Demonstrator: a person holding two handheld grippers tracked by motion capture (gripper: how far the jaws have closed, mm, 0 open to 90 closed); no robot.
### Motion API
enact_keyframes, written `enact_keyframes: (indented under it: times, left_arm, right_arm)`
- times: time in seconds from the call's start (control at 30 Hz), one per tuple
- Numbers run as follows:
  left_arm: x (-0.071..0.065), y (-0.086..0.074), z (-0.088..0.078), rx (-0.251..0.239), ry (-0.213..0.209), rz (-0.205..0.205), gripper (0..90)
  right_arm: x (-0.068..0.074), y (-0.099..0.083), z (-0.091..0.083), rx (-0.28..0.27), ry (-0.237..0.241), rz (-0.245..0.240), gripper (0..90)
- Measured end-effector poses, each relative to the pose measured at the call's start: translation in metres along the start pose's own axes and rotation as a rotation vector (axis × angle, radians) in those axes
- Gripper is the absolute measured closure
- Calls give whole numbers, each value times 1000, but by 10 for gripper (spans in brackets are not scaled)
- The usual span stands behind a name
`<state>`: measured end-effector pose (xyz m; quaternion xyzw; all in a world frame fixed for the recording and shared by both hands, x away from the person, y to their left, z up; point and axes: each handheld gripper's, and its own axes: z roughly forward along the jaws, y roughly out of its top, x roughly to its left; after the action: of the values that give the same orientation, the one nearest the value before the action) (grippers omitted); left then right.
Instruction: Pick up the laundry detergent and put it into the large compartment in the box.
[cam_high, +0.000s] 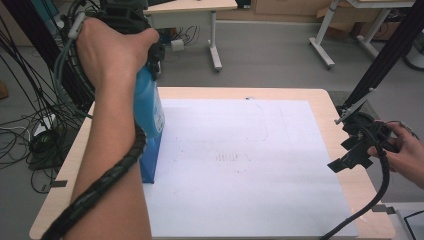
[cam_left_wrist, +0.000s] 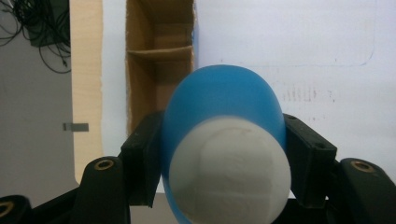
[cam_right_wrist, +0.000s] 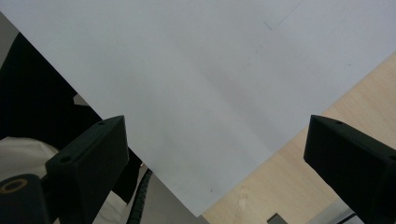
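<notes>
Left gripper view: we are seeing the left gripper (cam_left_wrist: 224, 158) clamping a blue bottle (cam_left_wrist: 224, 140) with a white cap, a divided cardboard box (cam_left_wrist: 159, 60) lying just below and beyond it. We are advising a vertical descent, bottle centred over one compartment. The right gripper (cam_right_wrist: 215, 149) is idling wide open, empty

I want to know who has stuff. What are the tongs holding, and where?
The left tongs pinch a blue bottle by its sides near the white cap. The right tongs hold nothing.
</notes>
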<state>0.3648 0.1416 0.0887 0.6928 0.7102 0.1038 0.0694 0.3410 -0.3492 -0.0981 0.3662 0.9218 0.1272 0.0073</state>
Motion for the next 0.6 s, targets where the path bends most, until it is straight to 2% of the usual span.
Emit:
enact_keyframes:
  times: [0.3, 0.4, 0.47, 0.6]
  left_arm:
    - [22, 12, -3, -23, -4, -31, 384]
    - [30, 19, -1, -22, 10, -40, 384]
    - [31, 19, 0, -25, 12, -39, 384]
    - [44, 22, 6, -27, 7, -52, 384]
  right_arm:
    - [0, 10, 2, 17, -7, 0, 62]
    - [-1, 13, 3, 25, -3, 3, 61]
    - [-2, 14, 4, 27, -3, 0, 61]
    - [-3, 19, 6, 31, -1, 2, 61]
